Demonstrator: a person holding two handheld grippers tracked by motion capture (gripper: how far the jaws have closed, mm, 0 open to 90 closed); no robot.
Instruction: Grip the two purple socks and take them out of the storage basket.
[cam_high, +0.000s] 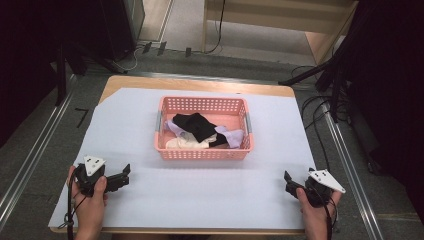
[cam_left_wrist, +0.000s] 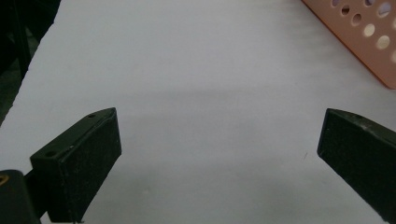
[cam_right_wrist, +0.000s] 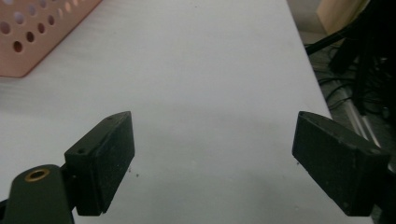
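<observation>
While left hand (cam_high: 90, 200) rests at tabletop's (cam_high: 210, 195) near-left edge, left tool (cam_high: 125, 175) sits spread wide, nothing between jaws, white sheet beneath. Pink basket (cam_high: 202, 150) mid-tabletop, well apart from both tools, holds black, lilac, cream cloths (cam_high: 200, 131). Right tool (cam_high: 288, 181) at near-right, in right hand (cam_high: 315, 210), likewise spread wide, gripping nothing.

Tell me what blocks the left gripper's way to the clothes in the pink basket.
Only the basket's own near wall. The left gripper sits open over bare white sheet, and the clothes lie behind that wall, so it must go over the rim.
</observation>
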